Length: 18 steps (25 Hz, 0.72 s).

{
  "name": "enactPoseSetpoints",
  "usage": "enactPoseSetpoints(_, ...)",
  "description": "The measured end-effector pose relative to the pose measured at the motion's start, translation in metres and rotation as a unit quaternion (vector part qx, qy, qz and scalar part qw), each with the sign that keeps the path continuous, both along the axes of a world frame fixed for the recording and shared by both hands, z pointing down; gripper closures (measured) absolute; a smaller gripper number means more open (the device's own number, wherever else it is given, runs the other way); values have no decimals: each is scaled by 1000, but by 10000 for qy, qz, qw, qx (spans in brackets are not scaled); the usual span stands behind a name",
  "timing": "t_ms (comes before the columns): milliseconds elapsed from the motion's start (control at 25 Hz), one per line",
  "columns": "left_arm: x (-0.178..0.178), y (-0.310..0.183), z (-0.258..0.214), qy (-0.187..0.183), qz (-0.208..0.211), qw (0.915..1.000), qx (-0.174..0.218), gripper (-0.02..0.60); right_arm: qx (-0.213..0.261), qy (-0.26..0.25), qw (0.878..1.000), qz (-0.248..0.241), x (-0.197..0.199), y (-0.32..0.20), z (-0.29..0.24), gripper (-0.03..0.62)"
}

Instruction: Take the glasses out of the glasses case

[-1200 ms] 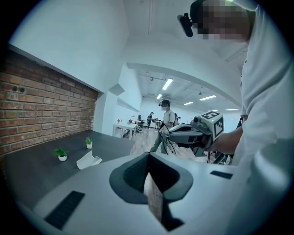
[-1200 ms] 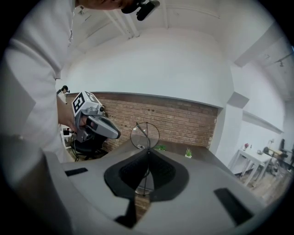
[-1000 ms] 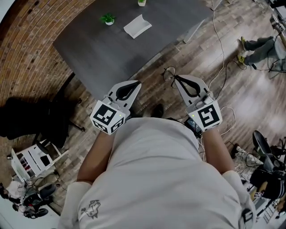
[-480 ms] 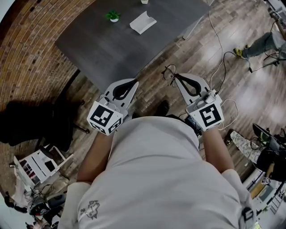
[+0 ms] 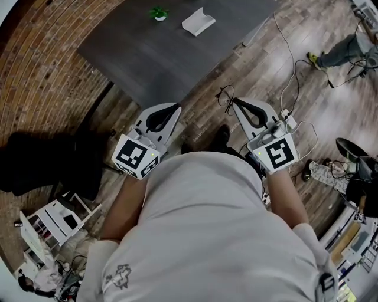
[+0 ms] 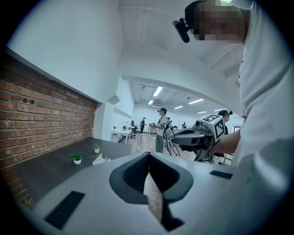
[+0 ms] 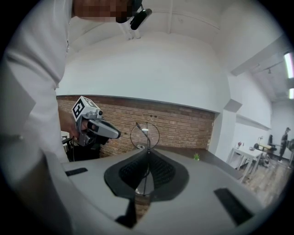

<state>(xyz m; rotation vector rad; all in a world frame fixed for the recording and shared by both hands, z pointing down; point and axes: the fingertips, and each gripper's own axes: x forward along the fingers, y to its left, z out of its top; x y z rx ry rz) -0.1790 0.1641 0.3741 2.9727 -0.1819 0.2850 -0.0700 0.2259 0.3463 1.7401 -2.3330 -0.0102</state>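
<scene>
I hold both grippers in front of my body, over the wooden floor [image 5: 266, 62], near the edge of the dark grey table [image 5: 147, 56]. The right gripper [image 5: 235, 102] has its jaws together on the thin frame of the glasses [image 5: 224, 95], which hang at its tip. The left gripper [image 5: 175, 108] is level with it and well apart from it, its jaws together with nothing in them. Far on the table stand a small green plant [image 5: 158, 12] and, near it, a white open thing [image 5: 198, 22]; I cannot tell what it is. The brick wall [image 5: 41, 65] is at my left. A white cable [image 5: 292, 68] lies on the floor at my right, and beyond it are another person's legs [image 5: 339, 54].
</scene>
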Motion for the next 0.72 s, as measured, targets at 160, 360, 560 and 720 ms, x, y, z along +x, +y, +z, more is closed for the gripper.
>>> enactPoseSetpoints(160,-24,6,2,-1,125,9999,-16,571,-12,-73,9999,153,-24,10,4,582)
enactPoseSetpoints(360,-44,13,3,19,208,9998,-30,571,-35,-108,9995,295,-43,21,7,582)
enactPoseSetpoints(560,-50,21,1,25,301,9995,-30,571,-69,-142,9992,377,-50,29,7,582)
enactPoseSetpoints(720,-58,25,3,37,317,9995,-13,571,-19,-122,9991,405,-56,33,7,582)
